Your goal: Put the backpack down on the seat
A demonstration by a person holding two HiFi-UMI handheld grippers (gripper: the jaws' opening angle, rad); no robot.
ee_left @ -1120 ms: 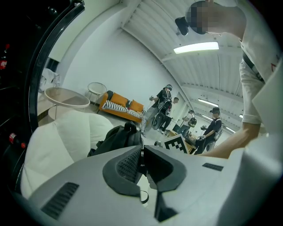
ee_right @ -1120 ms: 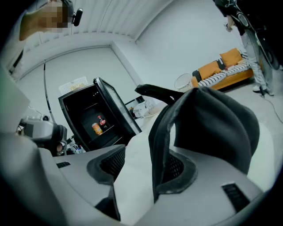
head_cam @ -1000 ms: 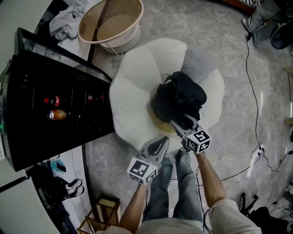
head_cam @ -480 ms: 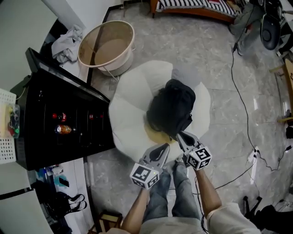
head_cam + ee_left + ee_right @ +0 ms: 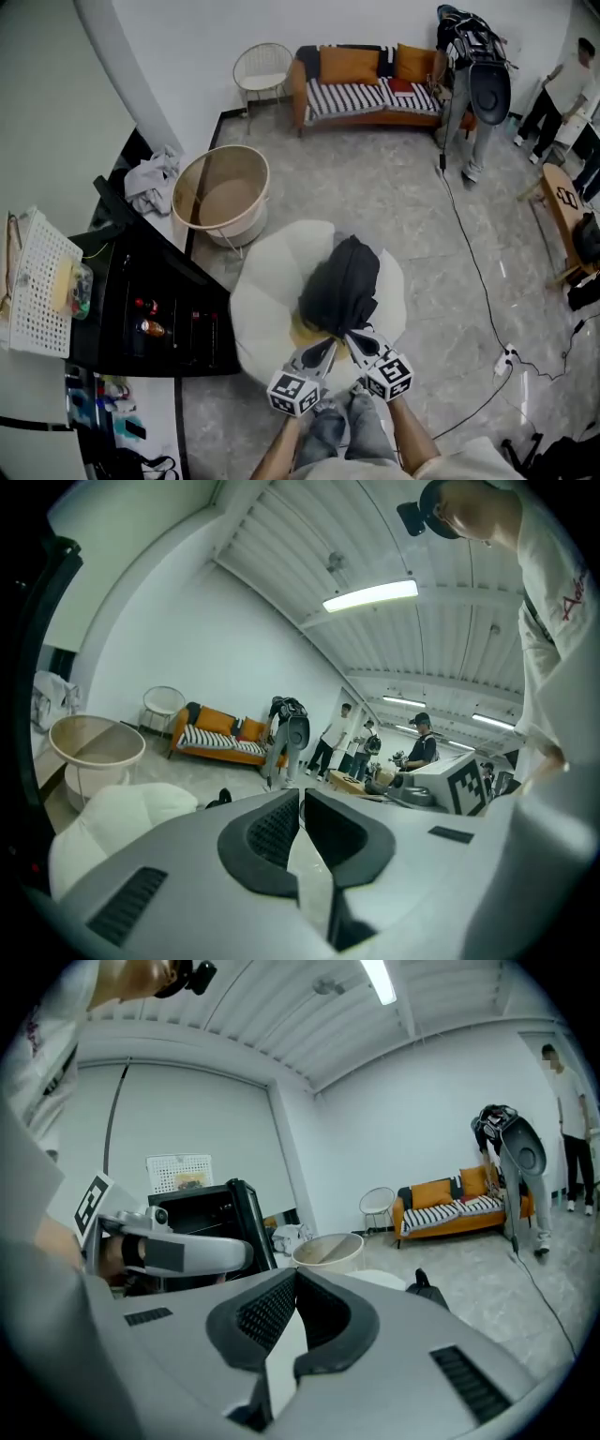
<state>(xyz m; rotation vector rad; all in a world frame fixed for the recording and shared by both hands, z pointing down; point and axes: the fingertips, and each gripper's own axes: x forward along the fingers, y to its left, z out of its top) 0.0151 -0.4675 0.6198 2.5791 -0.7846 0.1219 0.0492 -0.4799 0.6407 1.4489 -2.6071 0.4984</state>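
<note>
Black backpack (image 5: 345, 281) lies slumped on the white beanbag seat (image 5: 267, 295), apparently released there, the left gripper (image 5: 323, 349) shut empty and the right gripper (image 5: 358, 339) with its jaws just closed on nothing.

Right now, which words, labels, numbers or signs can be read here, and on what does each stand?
Nothing reads whole.
Red lettering on the person's sleeve: cut off, unreadable.
Labels on bottles in the black cabinet: too small.
Left marker cube, right marker cube: patterns only.
</note>
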